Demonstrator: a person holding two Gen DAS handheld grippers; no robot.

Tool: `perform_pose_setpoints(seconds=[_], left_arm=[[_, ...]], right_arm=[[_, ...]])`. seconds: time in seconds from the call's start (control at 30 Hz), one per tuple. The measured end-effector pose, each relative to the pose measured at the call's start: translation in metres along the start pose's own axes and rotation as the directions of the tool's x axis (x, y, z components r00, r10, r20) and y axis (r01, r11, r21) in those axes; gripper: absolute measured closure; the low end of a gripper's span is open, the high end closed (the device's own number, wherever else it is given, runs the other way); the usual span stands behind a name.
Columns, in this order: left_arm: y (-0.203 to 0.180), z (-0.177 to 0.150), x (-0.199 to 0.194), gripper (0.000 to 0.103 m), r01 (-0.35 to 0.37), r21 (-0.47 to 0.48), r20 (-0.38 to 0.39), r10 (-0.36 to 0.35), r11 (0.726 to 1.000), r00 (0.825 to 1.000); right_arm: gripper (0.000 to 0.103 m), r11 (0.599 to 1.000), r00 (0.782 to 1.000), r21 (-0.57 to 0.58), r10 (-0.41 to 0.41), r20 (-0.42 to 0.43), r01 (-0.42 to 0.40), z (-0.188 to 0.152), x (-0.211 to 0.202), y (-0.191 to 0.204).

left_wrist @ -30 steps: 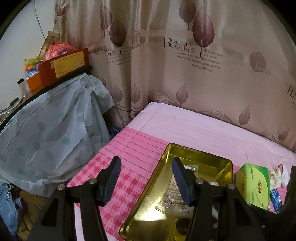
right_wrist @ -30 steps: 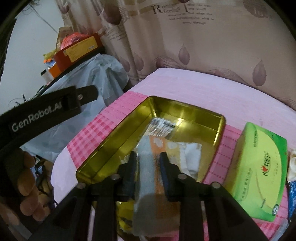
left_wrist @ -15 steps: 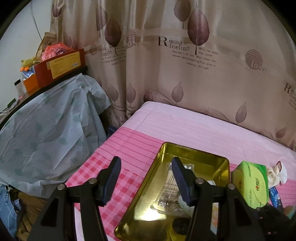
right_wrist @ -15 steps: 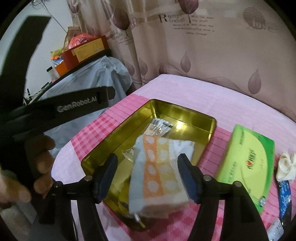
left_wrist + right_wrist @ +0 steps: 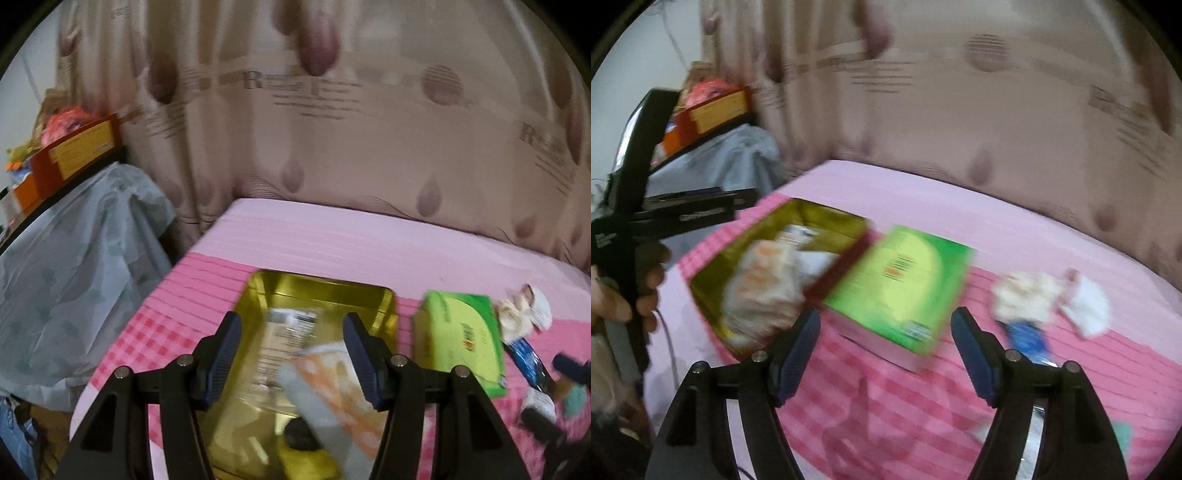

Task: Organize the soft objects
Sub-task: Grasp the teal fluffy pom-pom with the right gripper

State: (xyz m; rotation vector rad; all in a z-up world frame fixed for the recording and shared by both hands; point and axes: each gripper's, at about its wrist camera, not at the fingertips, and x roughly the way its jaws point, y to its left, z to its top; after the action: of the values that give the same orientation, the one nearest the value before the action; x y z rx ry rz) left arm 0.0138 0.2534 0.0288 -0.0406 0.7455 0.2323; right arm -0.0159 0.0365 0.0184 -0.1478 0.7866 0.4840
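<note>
A gold metal tray point(image 5: 384, 312) point(image 5: 713, 295) lies on the pink bed. In it rests a folded orange-and-white dotted cloth point(image 5: 332, 391) point(image 5: 764, 280) beside a clear packet point(image 5: 284, 332). My left gripper point(image 5: 291, 358) hovers open above the tray, nothing between its fingers. My right gripper point(image 5: 884, 350) is opening, empty, above the near end of a green tissue pack point(image 5: 901, 284) point(image 5: 461, 336). To the right lie a white fluffy item point(image 5: 1049, 291) point(image 5: 524, 310) and a blue packet point(image 5: 1028, 338) point(image 5: 528, 358).
A leaf-print curtain point(image 5: 332, 147) hangs behind the bed. Left of the bed stands a shelf under a pale cover point(image 5: 74, 266), with a red box point(image 5: 74, 155) on top. A hand point(image 5: 628, 288) holds the left gripper's handle.
My right gripper let go of the dotted cloth, which now lies in the tray, and swung right over the green tissue pack. The left gripper's view shifted right and drew back.
</note>
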Motion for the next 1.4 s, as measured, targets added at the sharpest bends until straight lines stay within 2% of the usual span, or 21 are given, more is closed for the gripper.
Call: perform_pose_setpoints(seconds=[0.13,0.23,0.4,0.53,0.63,0.77,0.93,1.03,1.1,1.23,1.4], left_arm=[[-0.03,-0.008,-0.002,0.044,0.056,0.056,-0.014,-0.056,0.997,0.998],[-0.05,-0.014,-0.004,0.044,0.09,0.096,-0.024,-0.088,0.991,0.996],[-0.081,-0.024,-0.01,0.044,0.131,0.143,-0.055,-0.124,0.981,0.991],[-0.103,-0.033,-0.019,0.044,0.181,0.154,-0.09,-0.169,0.971,0.982],[-0.124,-0.041,-0.022,0.044,0.209,0.169,-0.126,-0.19,0.963,0.974],[-0.149,-0.055,-0.023,0.044,0.246,0.193,-0.176,-0.213,0.95,0.961],[-0.185,-0.076,-0.023,0.044,0.3,0.213,-0.249,-0.246,0.93,0.937],[-0.203,-0.087,-0.021,0.044,0.334,0.208,-0.295,-0.267,0.919,0.918],[-0.213,-0.093,-0.02,0.044,0.355,0.199,-0.321,-0.282,0.913,0.904],[-0.231,-0.101,-0.016,0.044,0.383,0.181,-0.363,-0.301,0.906,0.882],[-0.247,-0.107,-0.01,0.044,0.4,0.134,-0.417,-0.314,0.907,0.853]], right_arm=[[0.031,0.99,0.992,0.065,-0.122,-0.018,0.123,-0.019,-0.023,-0.058],[0.029,0.97,0.975,0.099,-0.22,-0.038,0.223,-0.038,-0.04,-0.098],[0.025,0.937,0.945,0.144,-0.303,-0.12,0.319,-0.074,-0.052,-0.153],[0.02,0.915,0.924,0.164,-0.342,-0.174,0.37,-0.1,-0.051,-0.178],[0.02,0.907,0.919,0.189,-0.343,-0.193,0.378,-0.116,-0.05,-0.192],[0.02,0.904,0.922,0.215,-0.328,-0.207,0.37,-0.127,-0.043,-0.202],[0.02,0.909,0.93,0.232,-0.299,-0.216,0.346,-0.13,-0.031,-0.213],[0.031,0.916,0.935,0.23,-0.284,-0.21,0.33,-0.13,-0.025,-0.216],[0.046,0.919,0.94,0.231,-0.276,-0.2,0.319,-0.129,-0.024,-0.218],[0.063,0.923,0.949,0.256,-0.238,-0.206,0.287,-0.129,-0.019,-0.229],[0.07,0.918,0.947,0.255,-0.263,-0.186,0.305,-0.132,-0.017,-0.242]])
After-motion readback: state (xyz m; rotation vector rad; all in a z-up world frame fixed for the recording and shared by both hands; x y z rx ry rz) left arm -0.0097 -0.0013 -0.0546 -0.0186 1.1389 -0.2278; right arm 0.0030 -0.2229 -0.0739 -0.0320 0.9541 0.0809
